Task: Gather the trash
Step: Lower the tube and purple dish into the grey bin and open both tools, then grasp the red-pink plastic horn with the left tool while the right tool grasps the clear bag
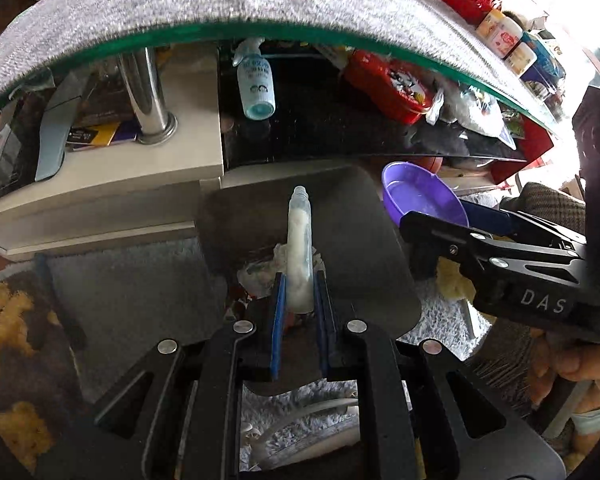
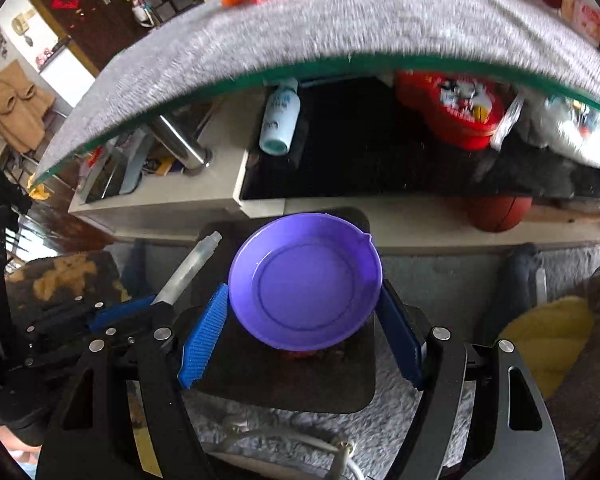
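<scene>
My left gripper [image 1: 300,280] is shut on a clear plastic tube [image 1: 299,248] with white matter inside, its open neck pointing away from me. Under it stands a dark bin [image 1: 360,220] with crumpled wrappers [image 1: 260,276] inside. My right gripper [image 2: 302,300] is shut on a purple plastic bowl [image 2: 304,284], its blue pads [image 2: 204,336] pressing both sides of the rim. The bowl hangs over the same bin [image 2: 280,380]. In the left wrist view the right gripper [image 1: 440,216] and bowl [image 1: 420,196] sit just right of the bin. The right wrist view shows the left gripper [image 2: 140,308] and tube [image 2: 188,268] at the left.
A glass table with a grey cloth [image 1: 180,12] overhangs the scene. On its lower shelf lie a pale blue bottle [image 1: 256,88] and a red tin [image 1: 388,84]. A basketball [image 2: 498,212] sits beneath. A shaggy grey rug [image 2: 412,432] and a white cable [image 2: 300,440] lie by the bin.
</scene>
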### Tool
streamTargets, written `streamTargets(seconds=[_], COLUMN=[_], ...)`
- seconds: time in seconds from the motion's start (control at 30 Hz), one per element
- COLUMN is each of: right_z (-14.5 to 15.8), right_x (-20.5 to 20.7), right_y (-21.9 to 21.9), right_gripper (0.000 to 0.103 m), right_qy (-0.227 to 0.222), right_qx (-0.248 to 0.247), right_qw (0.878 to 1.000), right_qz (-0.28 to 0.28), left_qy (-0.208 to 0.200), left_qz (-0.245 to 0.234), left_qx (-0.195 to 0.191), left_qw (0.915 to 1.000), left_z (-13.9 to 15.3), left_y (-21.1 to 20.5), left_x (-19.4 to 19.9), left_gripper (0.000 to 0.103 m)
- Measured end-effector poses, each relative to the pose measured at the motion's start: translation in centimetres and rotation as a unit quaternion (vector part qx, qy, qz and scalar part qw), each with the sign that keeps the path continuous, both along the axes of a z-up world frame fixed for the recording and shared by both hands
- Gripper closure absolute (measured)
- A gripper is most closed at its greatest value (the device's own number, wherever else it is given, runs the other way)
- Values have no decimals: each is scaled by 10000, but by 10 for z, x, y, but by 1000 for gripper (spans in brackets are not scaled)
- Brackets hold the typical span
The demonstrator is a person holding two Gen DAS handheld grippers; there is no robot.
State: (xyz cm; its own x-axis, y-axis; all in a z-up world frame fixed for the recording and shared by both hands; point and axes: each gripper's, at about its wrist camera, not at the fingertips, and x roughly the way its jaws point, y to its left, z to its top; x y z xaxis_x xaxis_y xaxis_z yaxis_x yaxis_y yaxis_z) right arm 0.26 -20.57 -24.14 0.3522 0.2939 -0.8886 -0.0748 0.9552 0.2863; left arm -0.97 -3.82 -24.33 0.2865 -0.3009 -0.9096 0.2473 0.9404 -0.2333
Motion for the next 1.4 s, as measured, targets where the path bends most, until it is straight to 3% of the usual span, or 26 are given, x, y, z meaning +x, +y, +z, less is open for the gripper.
streamTargets(seconds=[0.2,0.43,0.67,0.83,1.07,1.4], right_z=[-4,-6,4,27,89,141], right_x=[4,6,9,15,39,95], right_y=[-1,-6,-22,-32,-50,-71], right_gripper=[26,16,16,16,16,16], right_qy=[74,64,21,-214,-874,-1388], right_qx=[108,40,118,229,254,47], right_qw=[9999,9999,9989,9976,9929,9856], right_qz=[-32,-142,-455,-614,-770,-964], left_qy=[161,137,79,-234,-851,-1256], left_qz=[12,60,130,150,297,567], left_qx=[39,147,261,311,229,164], left_qw=[9999,9998,9995,9991,9957,9903], left_z=[-10,-10,-3,23,78,125], left_y=[-1,2,4,2,2,1], left_x=[3,6,10,16,41,101], left_gripper=[90,60,48,41,35,35])
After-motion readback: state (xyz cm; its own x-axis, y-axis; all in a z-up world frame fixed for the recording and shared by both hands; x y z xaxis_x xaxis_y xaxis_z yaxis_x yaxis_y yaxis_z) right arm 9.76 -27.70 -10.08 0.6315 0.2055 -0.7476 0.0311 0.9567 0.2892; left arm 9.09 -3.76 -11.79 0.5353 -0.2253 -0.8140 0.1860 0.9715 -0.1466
